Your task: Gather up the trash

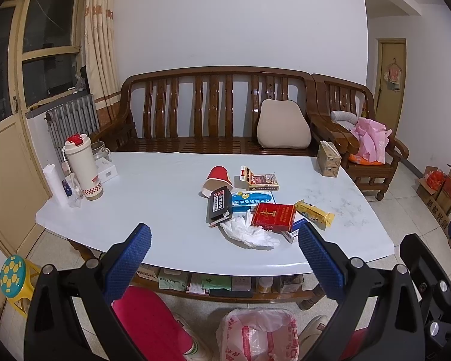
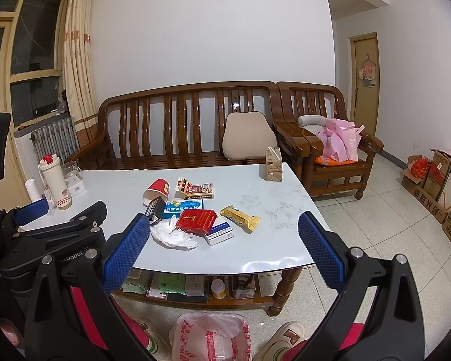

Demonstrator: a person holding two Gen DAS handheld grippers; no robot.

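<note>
My left gripper (image 1: 224, 240) has its blue ribbed fingers (image 1: 129, 263) spread wide with nothing between them, poised above the near edge of the pale glossy tabletop (image 1: 153, 192). My right gripper (image 2: 224, 237) is likewise released, its blue fingers (image 2: 321, 252) parted and empty, held over the same near edge; from its camera I see the left gripper's black body at the left.

Just beyond the fingers lies the trash, clustered mid-tabletop. Nearest is a crumpled white tissue (image 1: 249, 233), touching a red cigarette pack (image 1: 273, 216) that rests on a white and blue carton (image 2: 221, 233). To the right of these lies a yellow snack wrapper (image 1: 314, 213). Left of the tissue is a black open-ended box (image 1: 219, 206), overlapping a blue and white flat box (image 1: 254, 200). Farther back, a red paper cup (image 1: 218, 179) lies on its side, with a red and gold opened carton (image 1: 260, 179) beside it on the right.

On the floor below the grippers, between a person's pale shoes (image 2: 282, 343), sits a bin lined with a white and red plastic bag (image 1: 260, 335).

At the far left of the tabletop stands a white flask with a red lid (image 1: 81, 167); at the far right corner, a tan tissue box (image 1: 329, 158). Behind the tabletop is a brown slatted wooden bench (image 1: 213, 111) with a beige cushion (image 1: 284, 128), and a matching armchair (image 1: 363, 138) holds a pink plastic bag (image 1: 371, 140).
</note>
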